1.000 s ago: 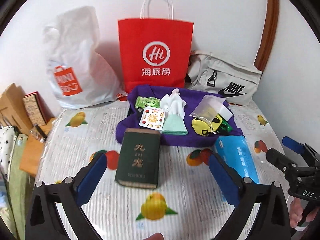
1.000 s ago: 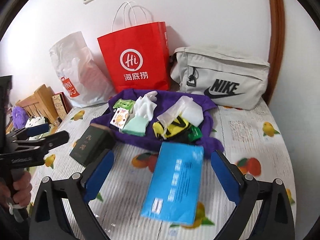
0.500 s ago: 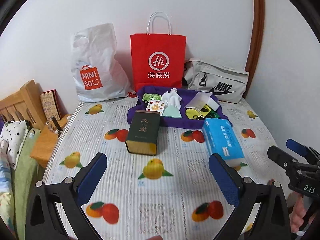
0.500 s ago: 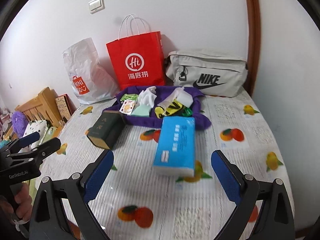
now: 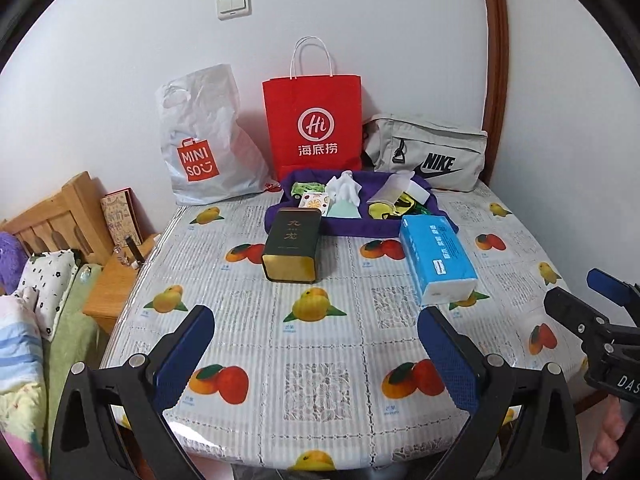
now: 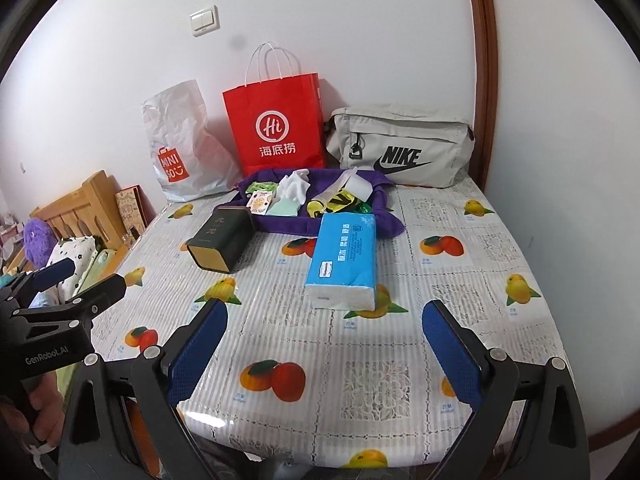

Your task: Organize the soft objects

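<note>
A purple cloth (image 5: 356,227) (image 6: 316,224) lies at the back of the table with small soft items on it: a white glove (image 5: 345,189) (image 6: 294,186), a mint cloth (image 5: 343,210), a yellow-black piece (image 5: 382,210) (image 6: 332,202) and small packets (image 5: 312,201). A blue tissue pack (image 5: 438,258) (image 6: 346,254) and a dark green tin (image 5: 294,242) (image 6: 222,236) lie in front of it. My left gripper (image 5: 316,354) (image 6: 76,274) and right gripper (image 6: 324,356) (image 5: 580,296) both hang open and empty over the near table edge.
Against the wall stand a white Miniso bag (image 5: 204,140), a red paper bag (image 5: 314,128) and a grey Nike bag (image 5: 430,156). The fruit-print tablecloth (image 5: 320,340) covers the table. A wooden headboard (image 5: 60,216) and bedding (image 5: 36,320) are at the left.
Both grippers have pulled back from the purple cloth to the near table edge, so the objects look smaller and farther. Both stayed open and empty.
</note>
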The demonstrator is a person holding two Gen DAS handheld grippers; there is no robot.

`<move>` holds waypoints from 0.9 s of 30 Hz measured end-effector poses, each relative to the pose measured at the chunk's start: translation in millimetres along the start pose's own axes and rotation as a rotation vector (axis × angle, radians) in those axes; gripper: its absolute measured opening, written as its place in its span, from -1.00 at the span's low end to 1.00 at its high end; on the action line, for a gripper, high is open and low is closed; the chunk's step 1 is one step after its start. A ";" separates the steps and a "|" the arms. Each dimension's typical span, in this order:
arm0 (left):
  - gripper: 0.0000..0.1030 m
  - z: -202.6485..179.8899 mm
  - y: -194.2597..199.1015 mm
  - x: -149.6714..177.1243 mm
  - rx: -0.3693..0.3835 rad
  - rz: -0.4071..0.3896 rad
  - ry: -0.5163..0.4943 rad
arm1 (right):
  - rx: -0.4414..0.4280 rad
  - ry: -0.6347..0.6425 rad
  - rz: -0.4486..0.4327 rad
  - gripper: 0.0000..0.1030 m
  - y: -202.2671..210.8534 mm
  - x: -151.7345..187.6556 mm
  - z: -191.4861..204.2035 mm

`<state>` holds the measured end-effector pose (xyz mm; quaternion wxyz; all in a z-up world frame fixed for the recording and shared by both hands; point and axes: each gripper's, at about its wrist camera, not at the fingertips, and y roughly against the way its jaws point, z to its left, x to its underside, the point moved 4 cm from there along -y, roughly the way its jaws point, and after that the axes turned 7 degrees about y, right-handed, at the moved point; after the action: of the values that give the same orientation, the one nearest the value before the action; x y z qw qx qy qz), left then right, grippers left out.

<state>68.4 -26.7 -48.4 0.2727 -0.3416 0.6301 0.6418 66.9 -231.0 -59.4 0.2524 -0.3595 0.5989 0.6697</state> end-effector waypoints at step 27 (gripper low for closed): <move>0.99 3.8 7.1 7.7 -0.003 0.003 0.022 | 0.005 0.010 0.009 0.89 3.0 10.3 1.0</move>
<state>57.8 -23.9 -50.1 0.2643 -0.3480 0.6326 0.6394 58.2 -231.5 -65.6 0.2473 -0.3592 0.6035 0.6675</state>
